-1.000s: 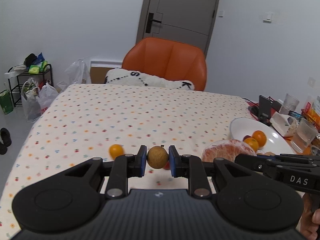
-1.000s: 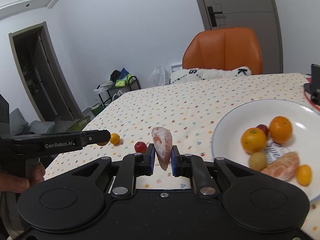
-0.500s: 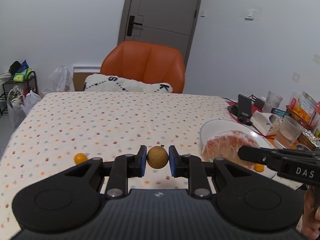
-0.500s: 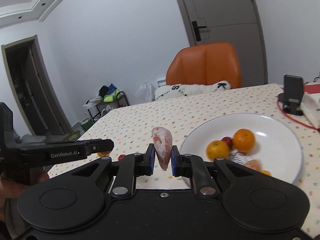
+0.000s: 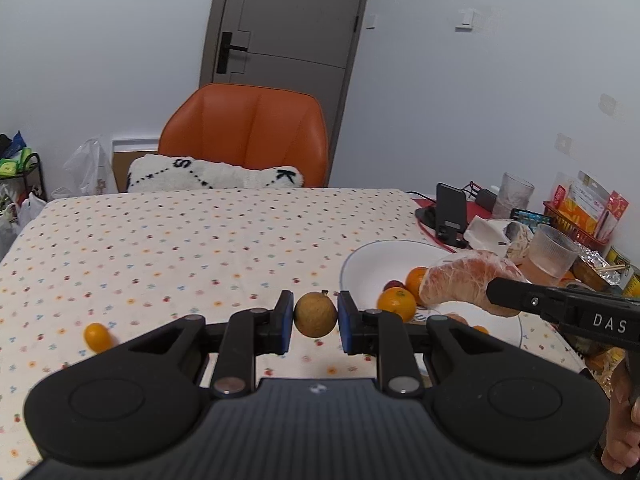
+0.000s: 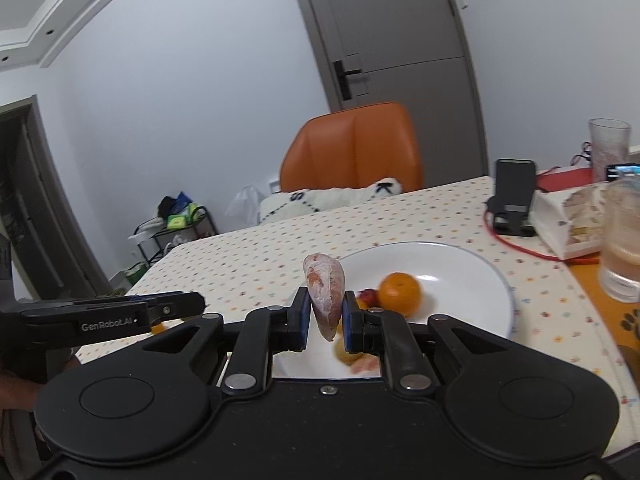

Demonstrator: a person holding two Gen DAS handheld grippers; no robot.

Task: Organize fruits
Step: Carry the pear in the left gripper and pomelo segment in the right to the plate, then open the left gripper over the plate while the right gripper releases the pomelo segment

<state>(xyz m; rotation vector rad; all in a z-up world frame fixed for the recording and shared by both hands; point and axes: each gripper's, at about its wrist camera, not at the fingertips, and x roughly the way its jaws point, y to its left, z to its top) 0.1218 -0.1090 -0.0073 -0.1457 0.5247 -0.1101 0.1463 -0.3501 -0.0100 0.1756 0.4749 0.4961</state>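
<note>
From the left wrist, the left hand-held gripper (image 5: pixel 315 315) is clenched on a small round brownish fruit (image 5: pixel 315 314), carried clear of the dotted tabletop (image 5: pixel 192 240) just short of the white plate (image 5: pixel 362 268) — presumably so it can be set among the fruit already gathered there. An orange (image 5: pixel 397 303) sits at the plate's near side. This view alone shows a small orange fruit (image 5: pixel 97 336) loose on the cloth well to the left, apparently one piece left to collect. It also shows the pomelo segment (image 5: pixel 466 280) side-on, long and curved, poised above the plate.

From the right wrist, the right hand-held gripper (image 6: pixel 326 316) is grasping that pomelo segment (image 6: pixel 324 294) end-on, pinched across its thin width and hanging point-down over the plate's near rim (image 6: pixel 460 250) — a hold that likely suits lowering it without crushing. Only here is the plate's far bare half plain, along with a glass (image 6: pixel 622 236) close by at its right, which a wide swing could knock.
</note>
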